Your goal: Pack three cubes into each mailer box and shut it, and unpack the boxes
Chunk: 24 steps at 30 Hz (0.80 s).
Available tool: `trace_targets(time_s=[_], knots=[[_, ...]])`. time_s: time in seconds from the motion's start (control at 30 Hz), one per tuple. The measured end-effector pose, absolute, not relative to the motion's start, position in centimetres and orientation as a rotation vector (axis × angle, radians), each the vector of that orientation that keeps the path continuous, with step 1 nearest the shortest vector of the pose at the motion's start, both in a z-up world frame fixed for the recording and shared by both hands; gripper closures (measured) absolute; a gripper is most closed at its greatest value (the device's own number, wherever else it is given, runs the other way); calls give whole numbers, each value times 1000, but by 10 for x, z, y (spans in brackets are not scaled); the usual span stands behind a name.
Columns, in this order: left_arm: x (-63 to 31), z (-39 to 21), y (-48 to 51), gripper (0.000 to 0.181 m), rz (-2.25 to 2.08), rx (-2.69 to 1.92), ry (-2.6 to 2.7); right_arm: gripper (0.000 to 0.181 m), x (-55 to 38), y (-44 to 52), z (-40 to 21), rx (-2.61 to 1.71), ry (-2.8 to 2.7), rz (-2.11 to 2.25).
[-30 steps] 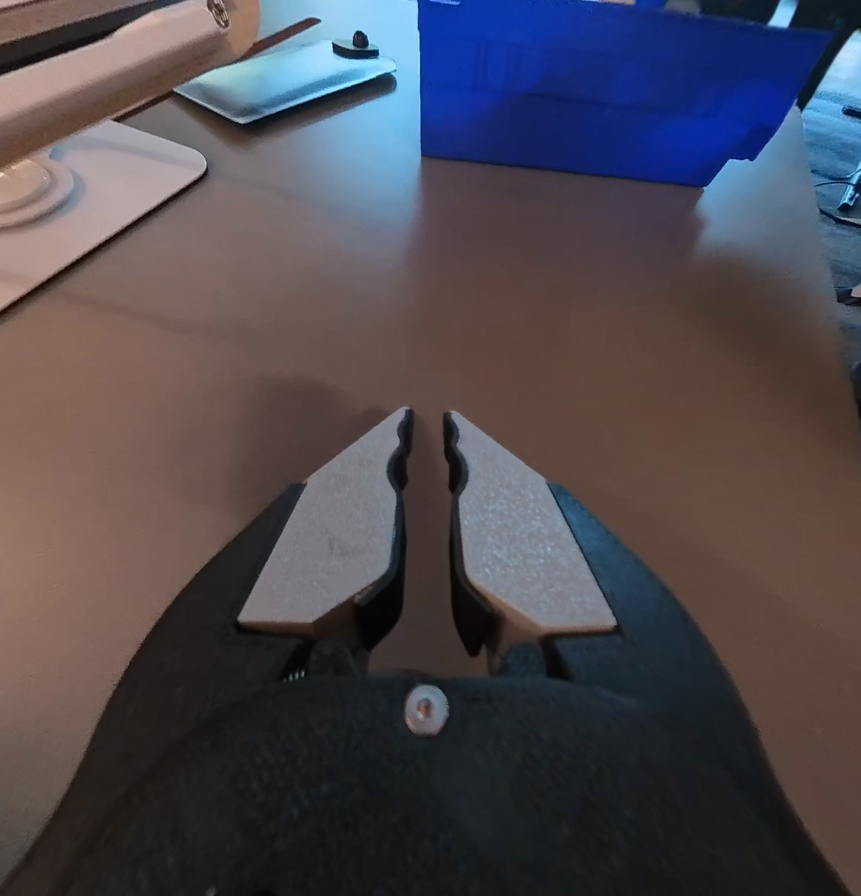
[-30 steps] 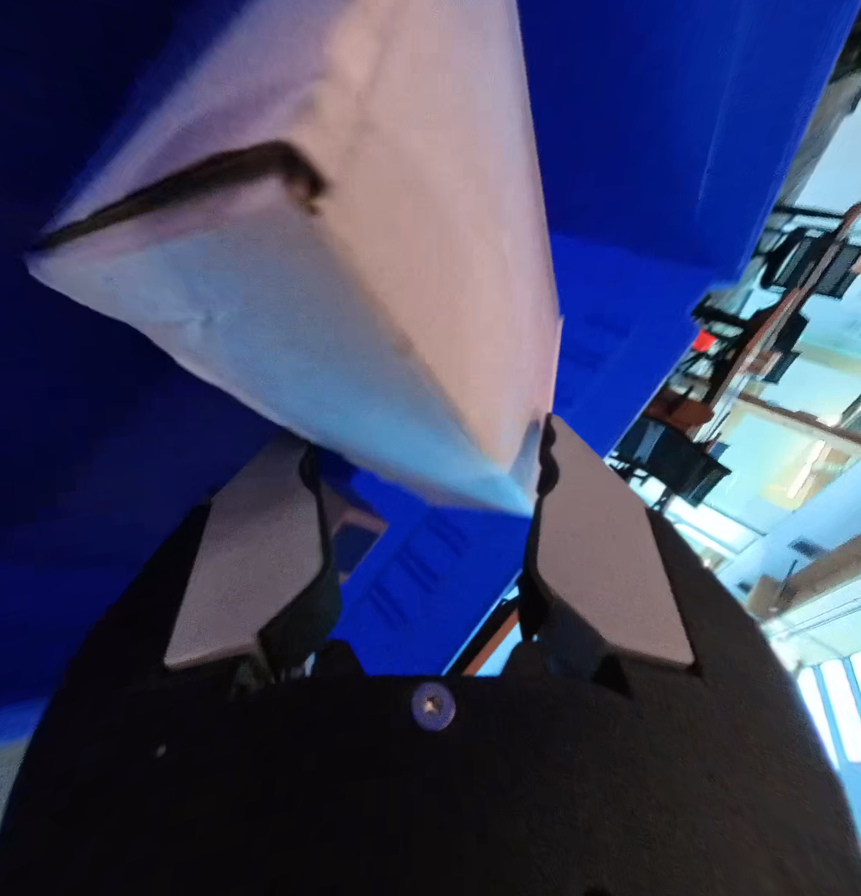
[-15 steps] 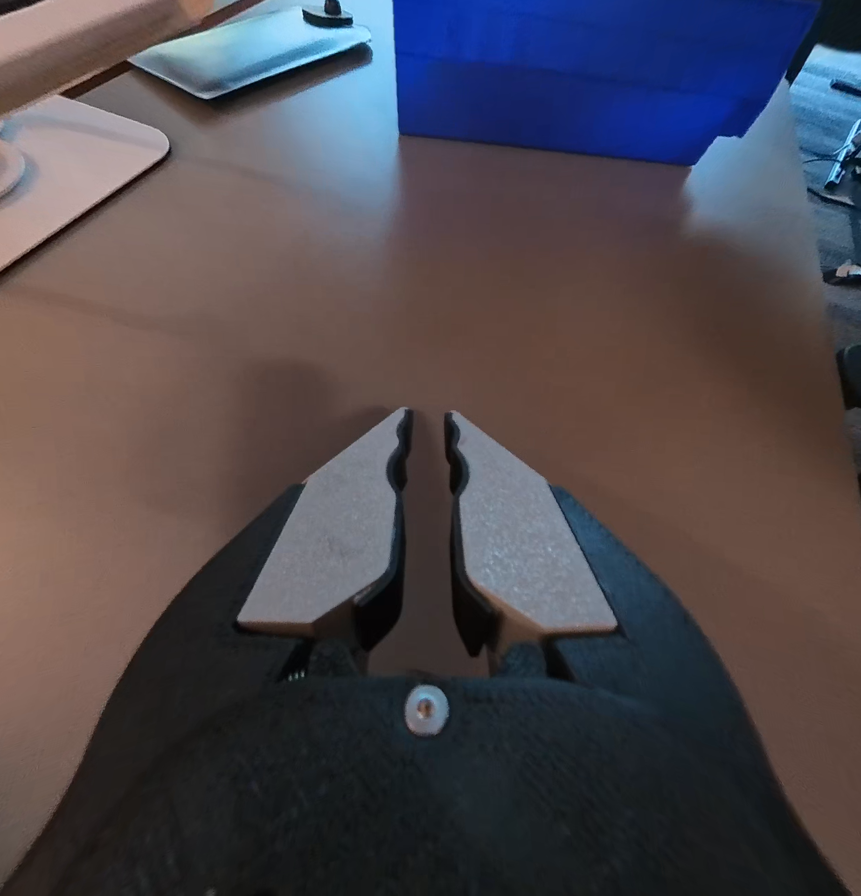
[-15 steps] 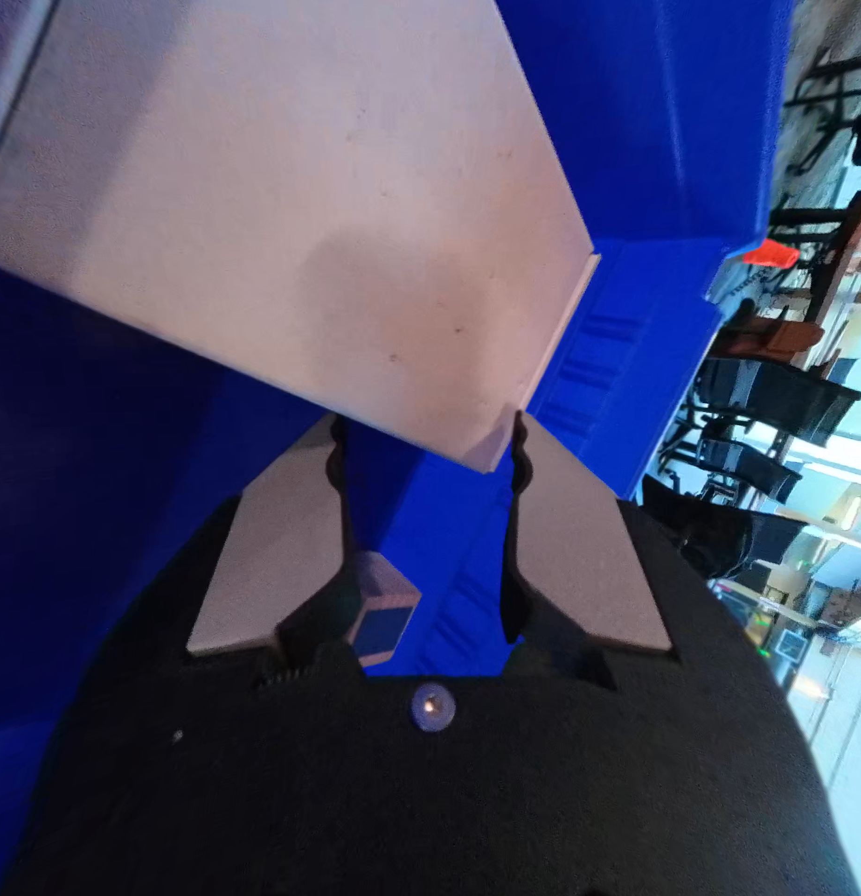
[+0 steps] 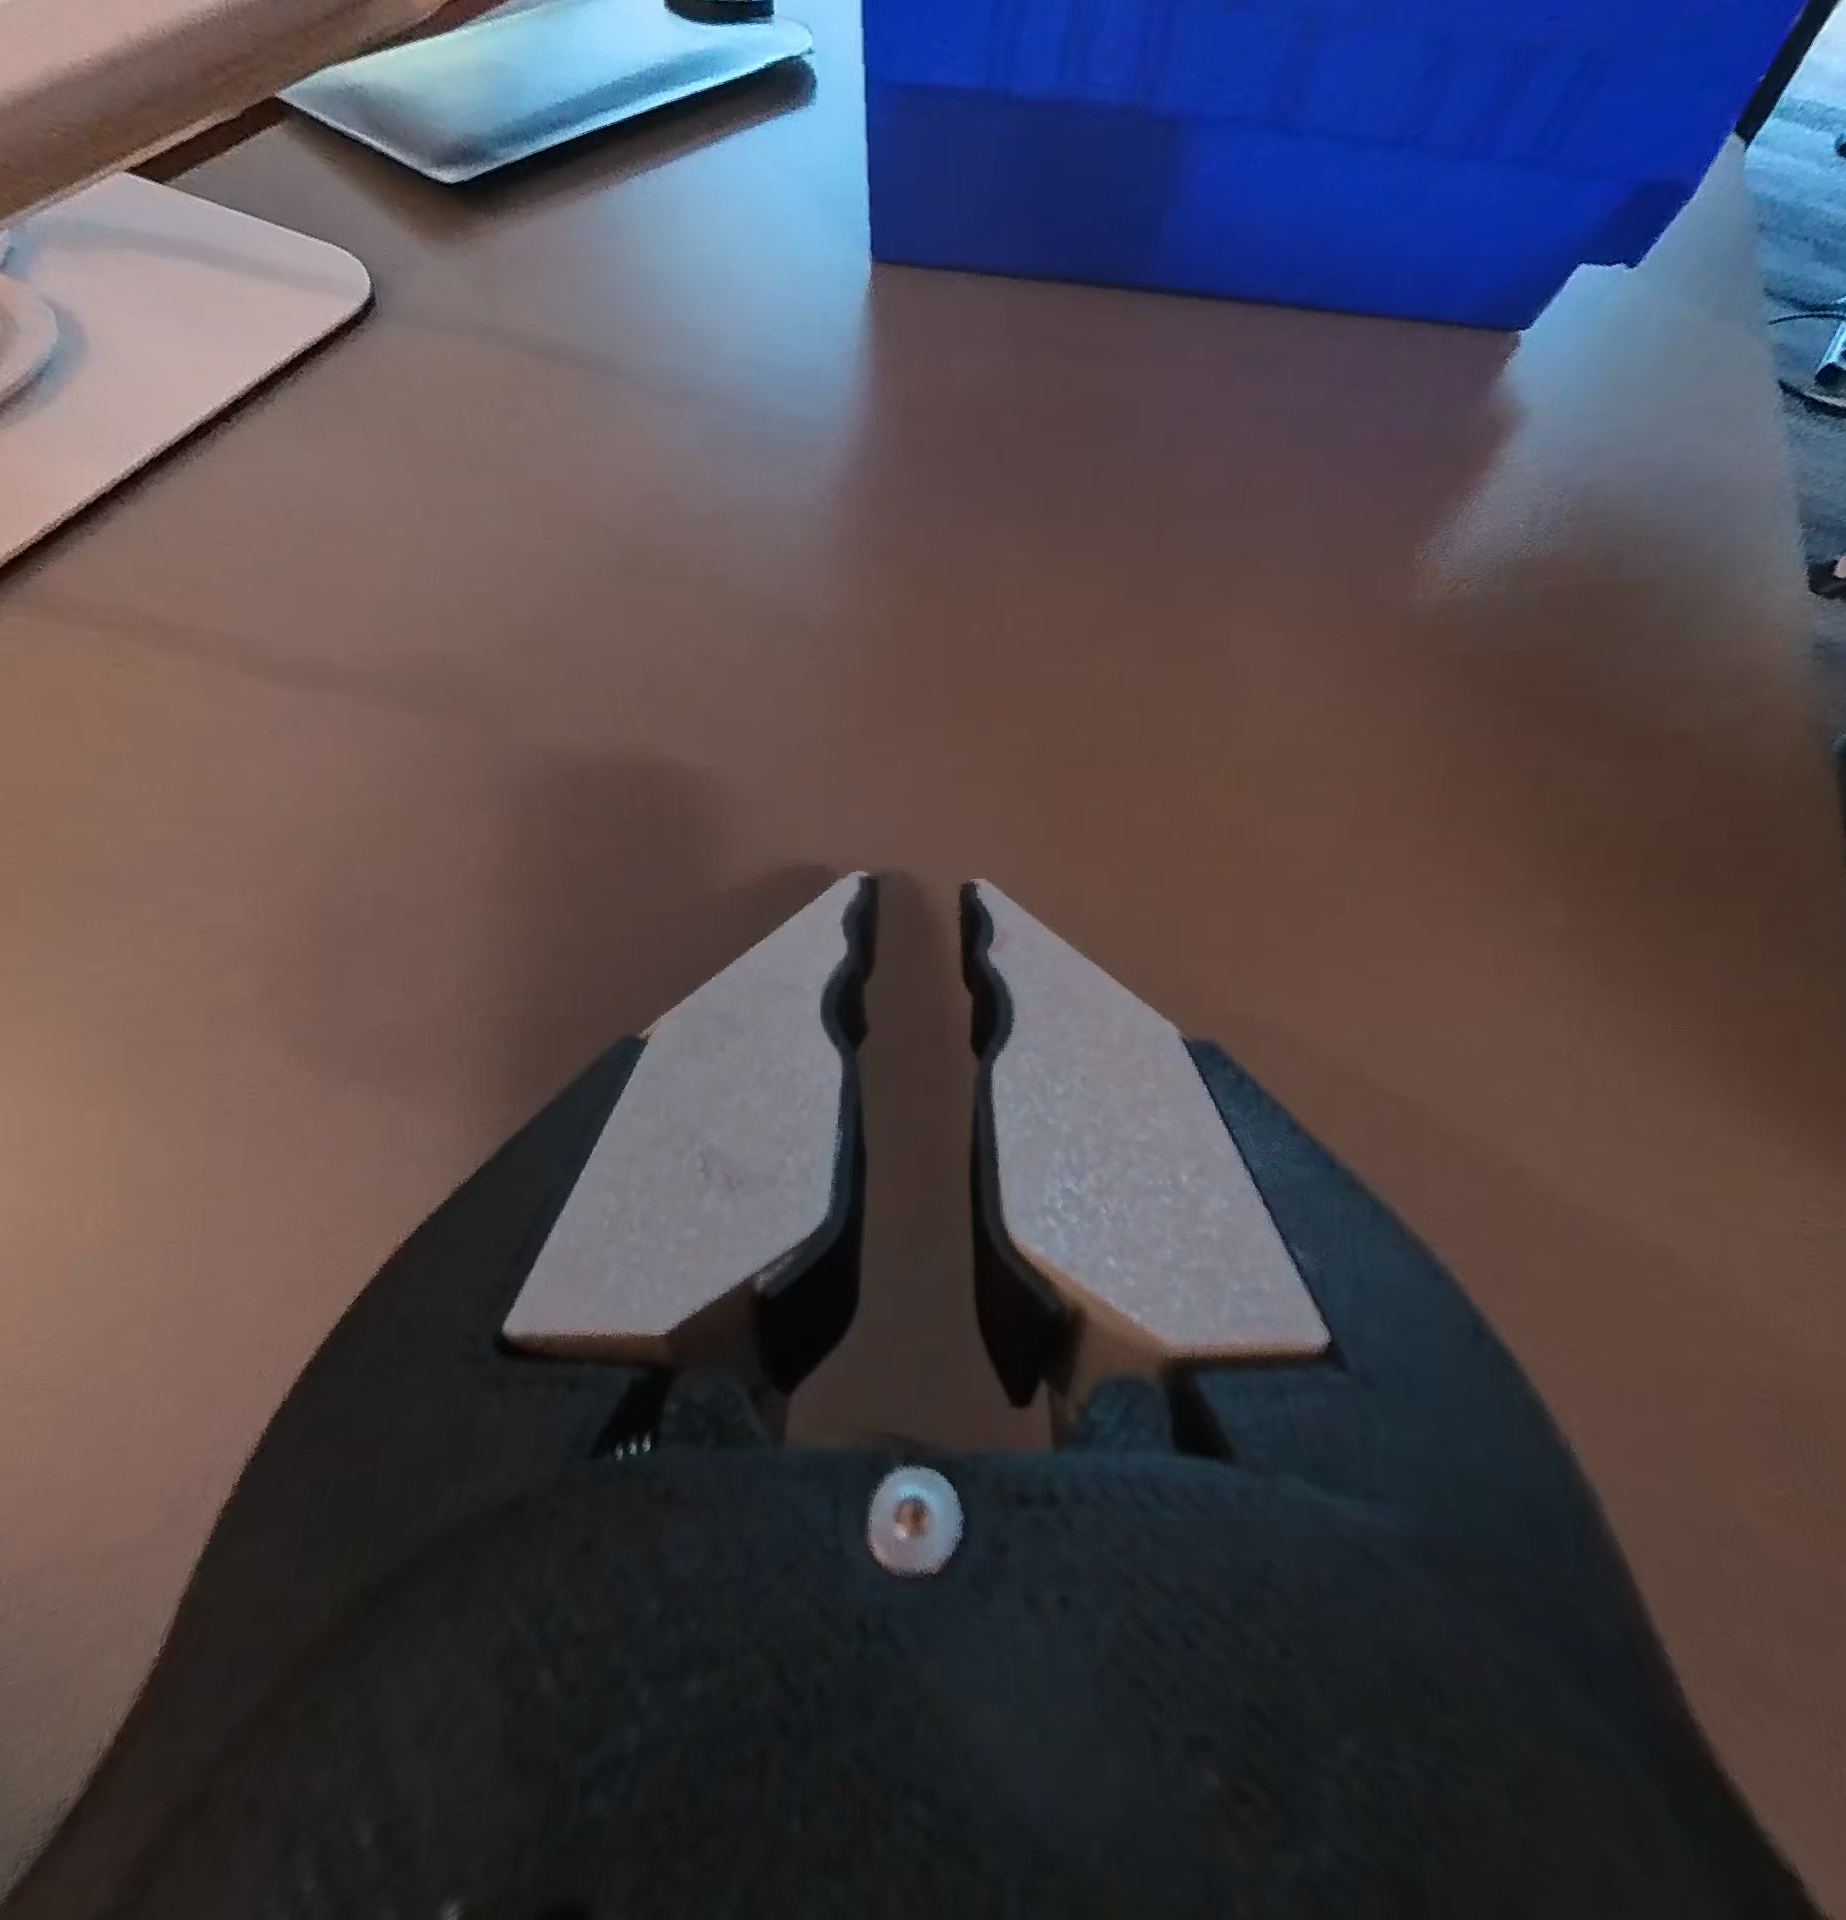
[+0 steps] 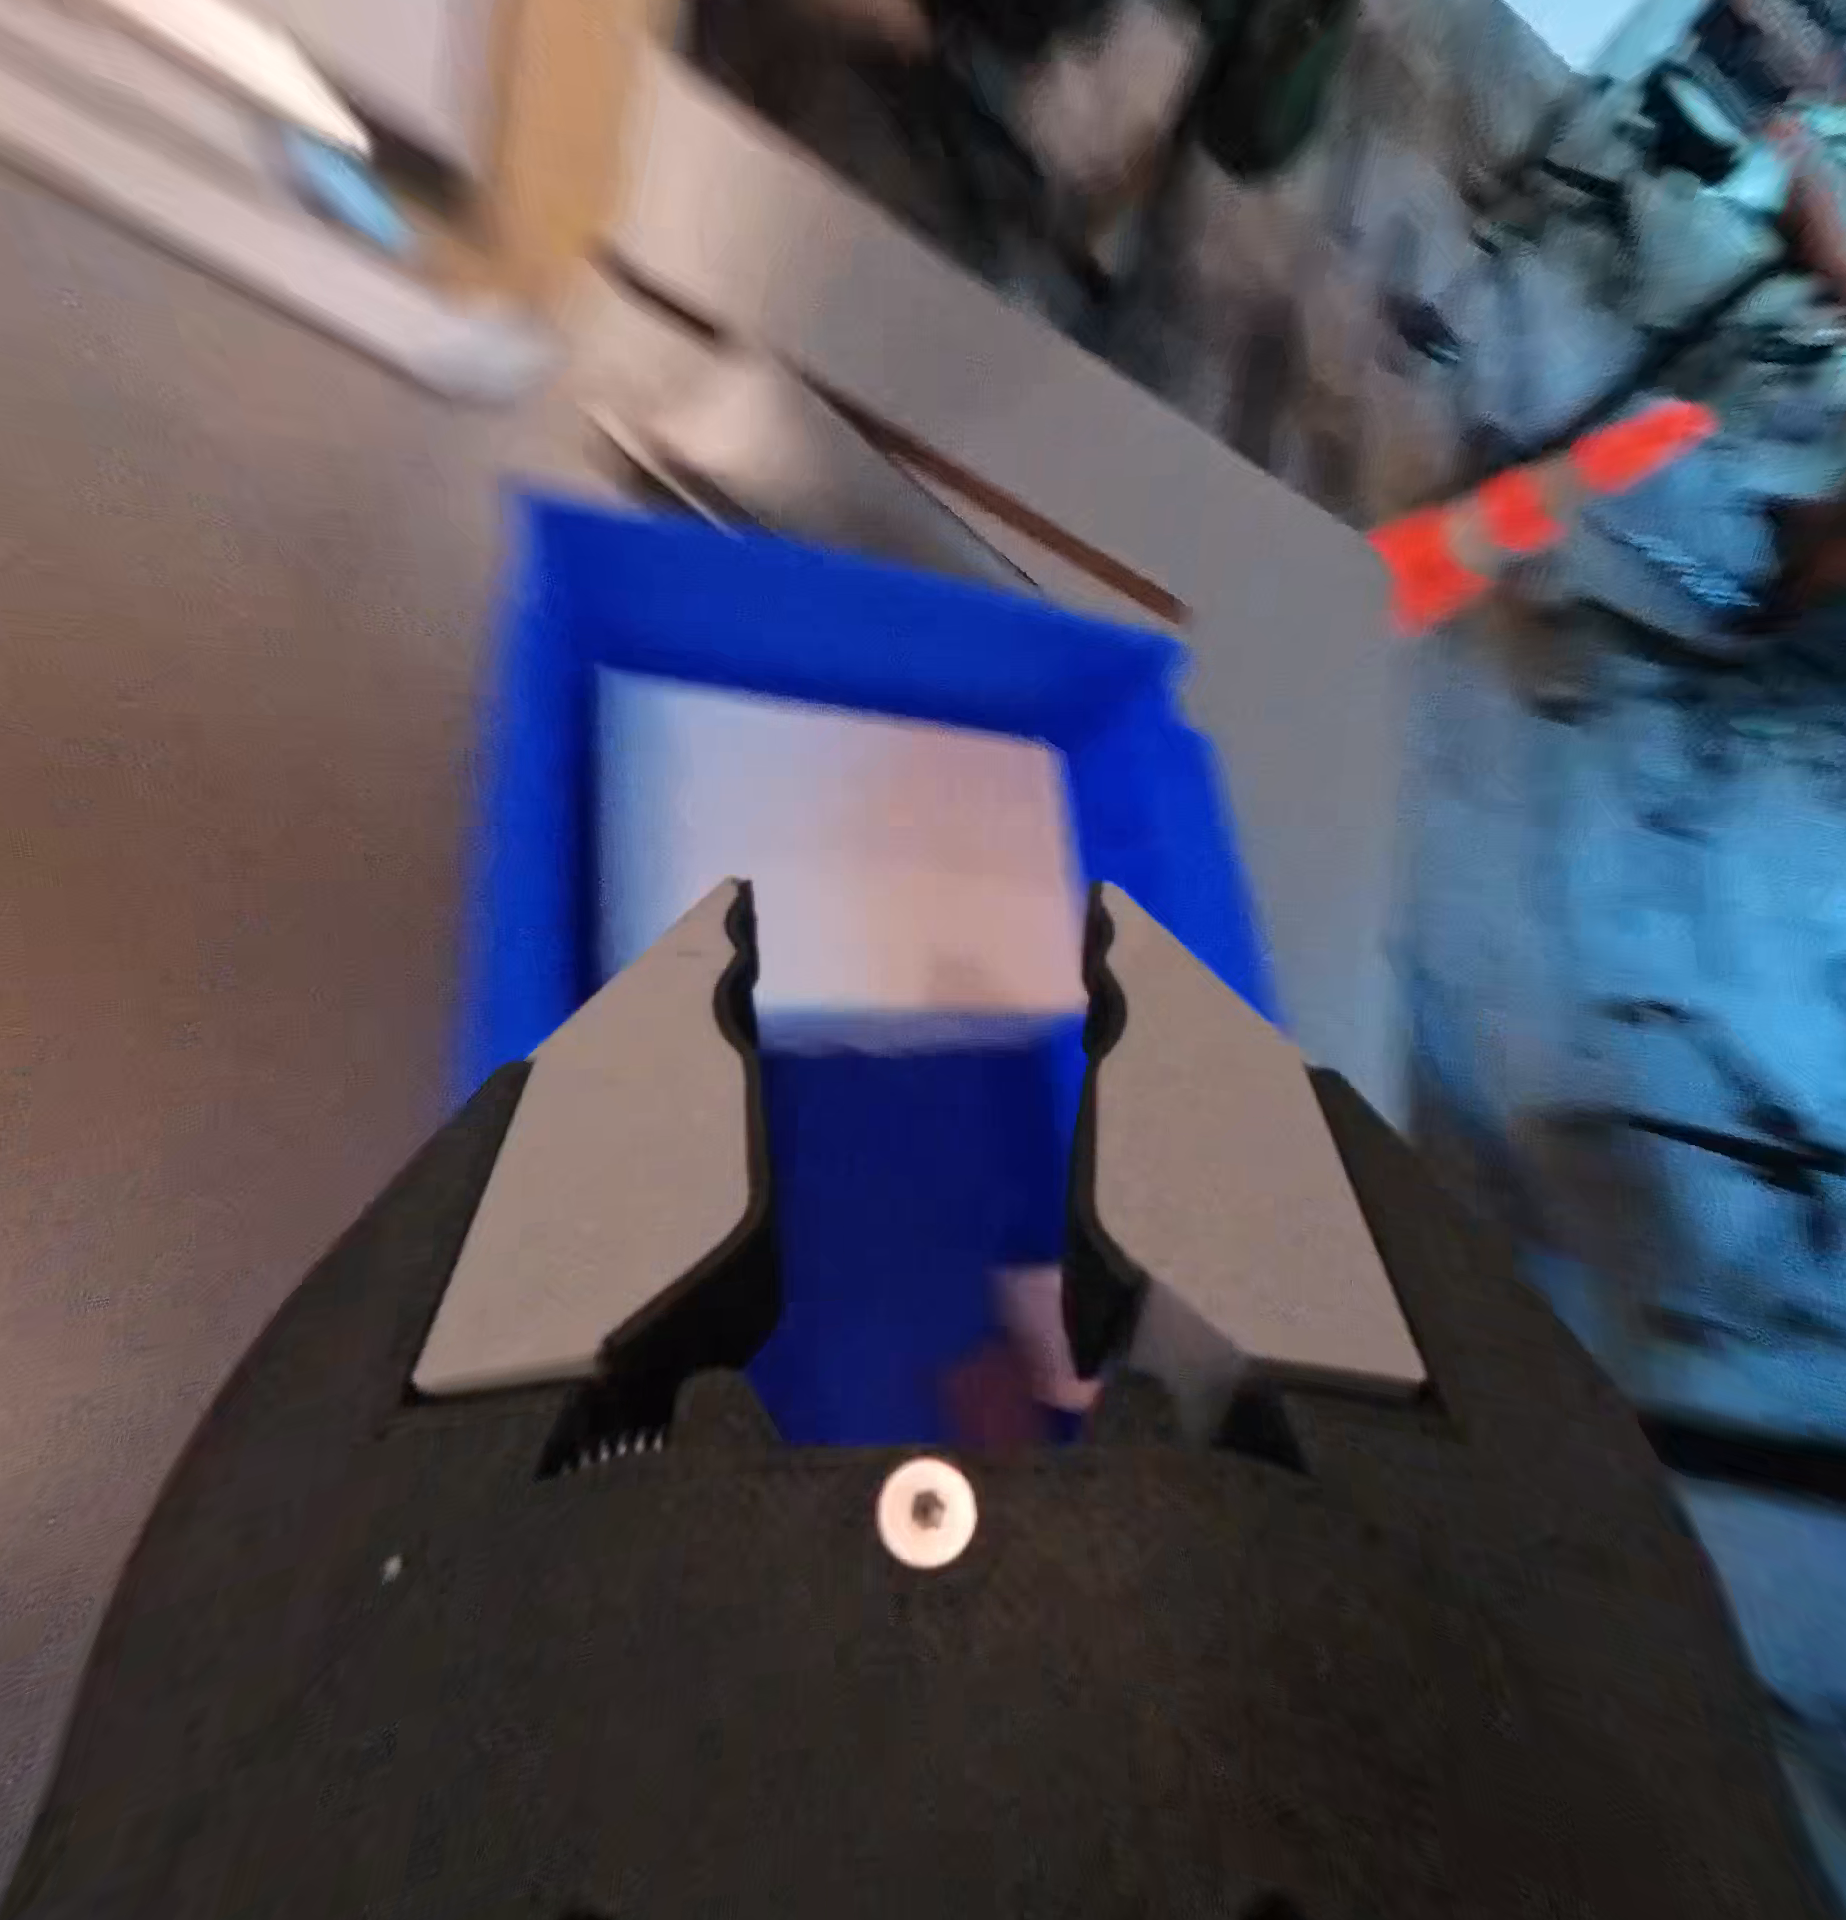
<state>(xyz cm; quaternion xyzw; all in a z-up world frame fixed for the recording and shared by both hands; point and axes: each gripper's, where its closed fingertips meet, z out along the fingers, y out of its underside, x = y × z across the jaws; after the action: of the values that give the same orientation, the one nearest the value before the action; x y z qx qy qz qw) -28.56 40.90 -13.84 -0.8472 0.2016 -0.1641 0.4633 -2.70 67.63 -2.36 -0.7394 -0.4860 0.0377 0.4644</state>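
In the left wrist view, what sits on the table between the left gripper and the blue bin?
Nothing: in that view only bare brown table separates the left gripper from the blue bin.

left gripper [image 5: 914, 883] | right gripper [image 6: 917, 885] | black textured bodies | grey wedge fingers, wavy tips | silver screw

Blue bin [image 6: 825, 613] holds a seemingly white box [image 6: 825, 821]; brown table [image 5: 1002, 582].

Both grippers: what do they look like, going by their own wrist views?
The left gripper and the right gripper look alike: a black, grainy-textured body, two flat grey fingers tapering to points with wavy black inner edges, and one silver screw centred below the jaws. No cables, markings or sleeves show.
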Motion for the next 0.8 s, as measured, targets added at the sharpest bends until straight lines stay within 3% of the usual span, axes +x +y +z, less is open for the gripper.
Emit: trace_targets(time_s=[0.07,0.13,0.3,0.4,0.57,0.8], knots=[[-286,-139,410,164,-398,-2088,487,119,-64,621,4,-1773,-1139,508],[-286,-138,411,157,-395,-2082,487,139,-97,572,26,-1650,-1132,779],[-291,-124,419,125,-316,-1988,431,115,-185,491,9,-1481,-1194,1030],[-290,-122,421,106,-273,-1968,437,106,-244,478,-28,-1453,-1284,1016],[-297,-117,425,98,-184,-1933,413,101,-304,506,-82,-1453,-1375,849],[-305,-116,434,94,-123,-1929,377,99,-300,521,-126,-1501,-1482,709]])
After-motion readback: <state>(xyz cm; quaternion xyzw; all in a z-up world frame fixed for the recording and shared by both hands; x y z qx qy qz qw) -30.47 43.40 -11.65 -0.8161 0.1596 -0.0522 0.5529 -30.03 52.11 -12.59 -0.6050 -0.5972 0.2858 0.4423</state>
